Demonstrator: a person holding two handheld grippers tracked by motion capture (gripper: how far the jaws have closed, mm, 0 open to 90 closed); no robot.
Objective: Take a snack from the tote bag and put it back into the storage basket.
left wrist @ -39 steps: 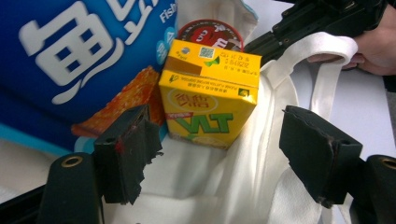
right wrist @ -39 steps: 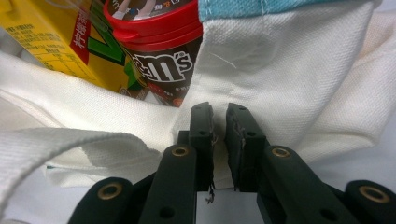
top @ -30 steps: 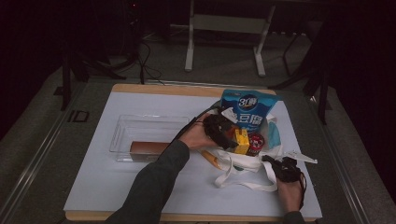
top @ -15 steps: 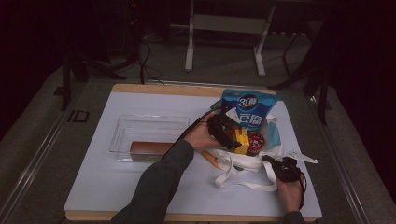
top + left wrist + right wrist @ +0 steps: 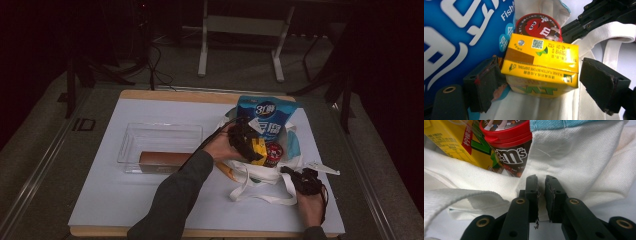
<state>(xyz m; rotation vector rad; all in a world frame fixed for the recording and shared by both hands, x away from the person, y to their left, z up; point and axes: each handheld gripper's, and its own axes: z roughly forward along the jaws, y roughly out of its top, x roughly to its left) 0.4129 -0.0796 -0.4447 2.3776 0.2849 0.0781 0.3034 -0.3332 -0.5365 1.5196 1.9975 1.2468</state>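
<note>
White canvas marks the tote bag (image 5: 265, 172) right of centre in the high view, on a pale sheet over the wooden-edged table (image 5: 150, 200). The left gripper (image 5: 246, 140) has edged a little further right and deeper into the bag's mouth than a second ago; the right gripper (image 5: 305, 181) has not moved, low at the bag's right rim. A clear tray (image 5: 160, 145) lies at left with a brown box (image 5: 162, 159) at its near edge. Beyond the table lie a dark floor, cables and a metal stand.

In the left gripper view, the jaws have just been opening and stand apart either side of the yellow carton (image 5: 541, 63), pads off it. A red-lidded candy tub (image 5: 537, 26) sits above, a blue packet (image 5: 461, 35) at left.

In the right gripper view, the jaws pinch the bag's canvas edge at lower centre.
</note>
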